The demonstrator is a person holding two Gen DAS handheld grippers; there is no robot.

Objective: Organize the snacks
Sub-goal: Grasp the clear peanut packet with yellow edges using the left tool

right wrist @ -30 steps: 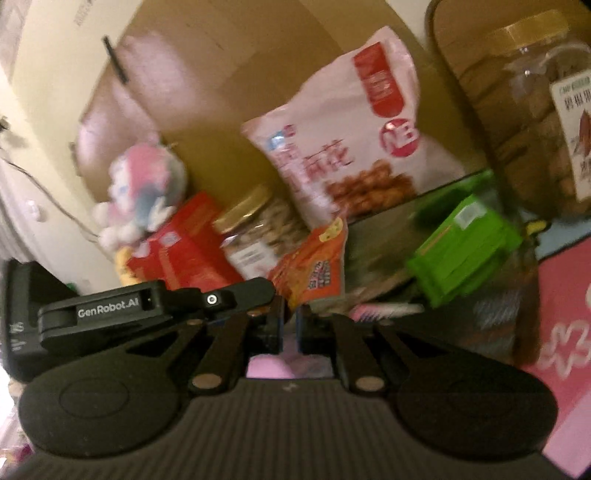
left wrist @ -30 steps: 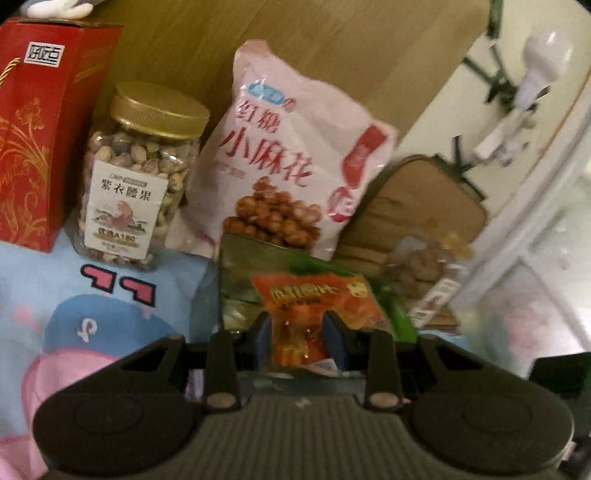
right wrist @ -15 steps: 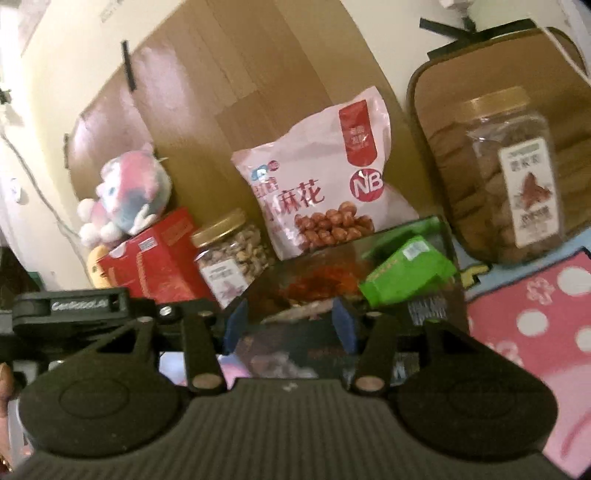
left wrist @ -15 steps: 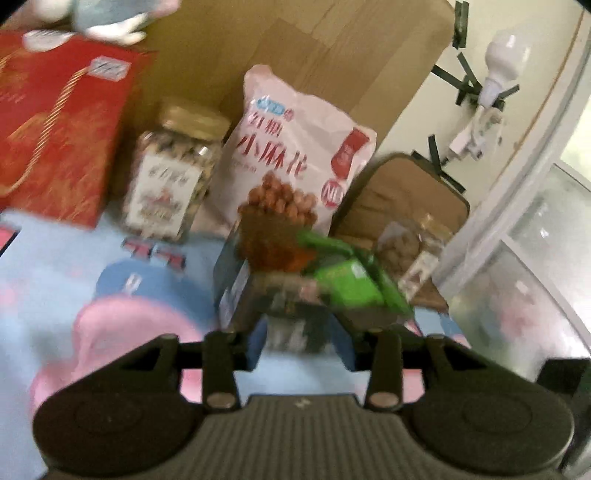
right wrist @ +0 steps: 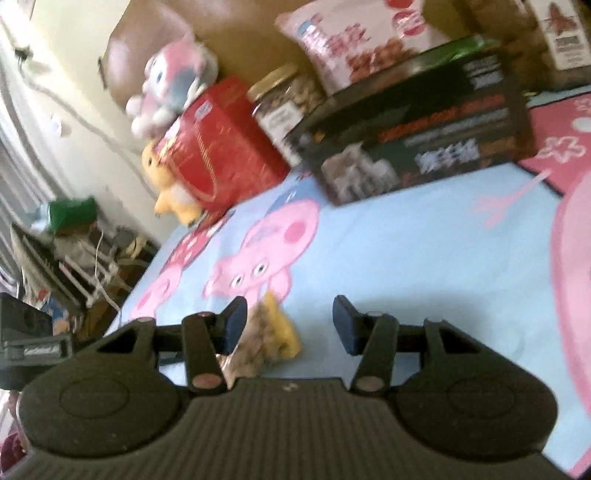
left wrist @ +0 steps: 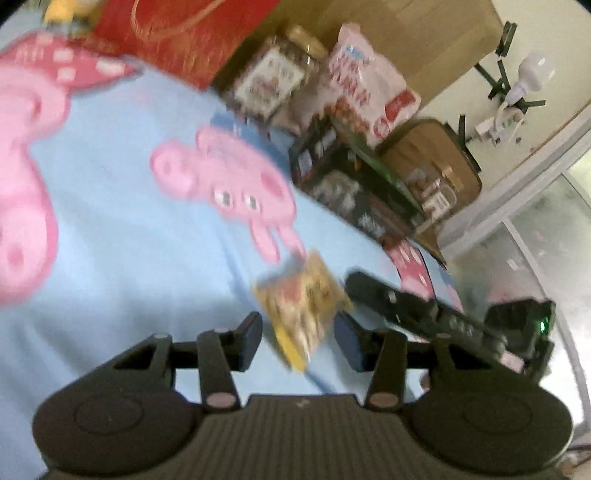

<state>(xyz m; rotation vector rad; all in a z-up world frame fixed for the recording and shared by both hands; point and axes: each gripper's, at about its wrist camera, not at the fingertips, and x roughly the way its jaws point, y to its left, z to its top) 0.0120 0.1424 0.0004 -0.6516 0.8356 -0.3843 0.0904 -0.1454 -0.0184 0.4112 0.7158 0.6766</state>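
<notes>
A small yellow snack packet (left wrist: 303, 317) lies on the blue cartoon-pig sheet, between and just ahead of the open fingers of my left gripper (left wrist: 297, 345). It also shows in the right wrist view (right wrist: 271, 334), beside the left finger of my open, empty right gripper (right wrist: 290, 325). A dark open snack box (left wrist: 351, 188) (right wrist: 413, 147) stands at the back with green packets in it. The other gripper's body (left wrist: 436, 317) lies to the right of the packet.
Behind the box stand a pink snack bag (left wrist: 365, 92), a gold-lidded nut jar (left wrist: 280, 77) (right wrist: 284, 99) and a red gift box (right wrist: 218, 147). A second jar (right wrist: 561, 33) is at far right. Plush toys (right wrist: 173, 77) and clutter sit off the bed's left edge.
Both grippers have pulled back from the box and tilted down to the sheet. The left let go of the orange packet, the right opened, and the yellow packet has come into view.
</notes>
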